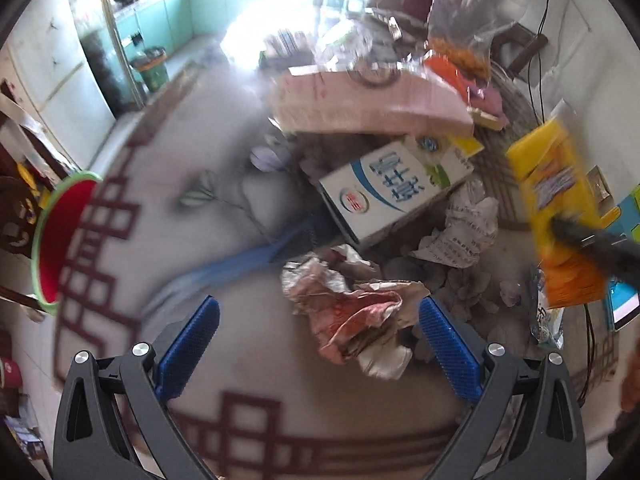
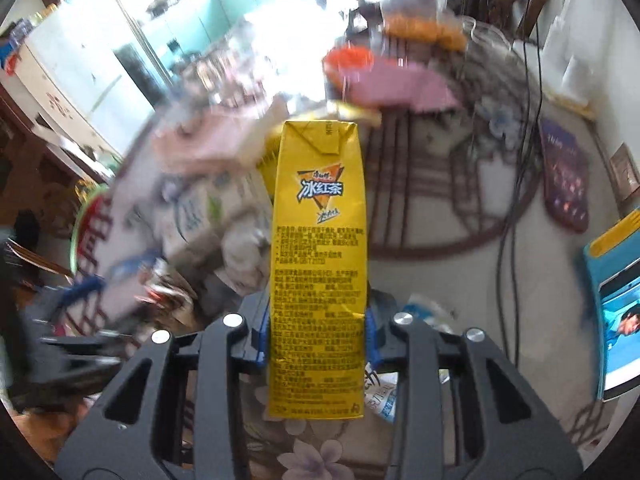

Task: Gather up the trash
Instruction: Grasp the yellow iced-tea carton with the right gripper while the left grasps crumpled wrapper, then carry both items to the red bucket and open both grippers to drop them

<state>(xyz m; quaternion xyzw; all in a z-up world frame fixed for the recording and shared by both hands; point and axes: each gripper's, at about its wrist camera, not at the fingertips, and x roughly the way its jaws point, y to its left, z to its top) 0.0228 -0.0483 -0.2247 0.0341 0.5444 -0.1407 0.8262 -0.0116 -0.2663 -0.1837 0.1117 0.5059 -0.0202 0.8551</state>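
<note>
My right gripper (image 2: 318, 328) is shut on a yellow iced-tea carton (image 2: 318, 240) and holds it above the table. The same carton shows at the right of the left wrist view (image 1: 556, 208). My left gripper (image 1: 320, 316) is open, its blue pads either side of a crumpled pink and white wrapper (image 1: 356, 316) lying on the tablecloth. A white and blue milk carton (image 1: 396, 188) lies just beyond, with crumpled white paper (image 1: 464, 232) to its right.
A red bin with a green rim (image 1: 56, 236) stands at the table's left edge. A pink box (image 1: 368, 104), snack bags (image 1: 460, 52) and a blue stick (image 1: 240, 264) crowd the far side. Cables (image 2: 516, 184) and a phone (image 2: 618, 304) lie at the right.
</note>
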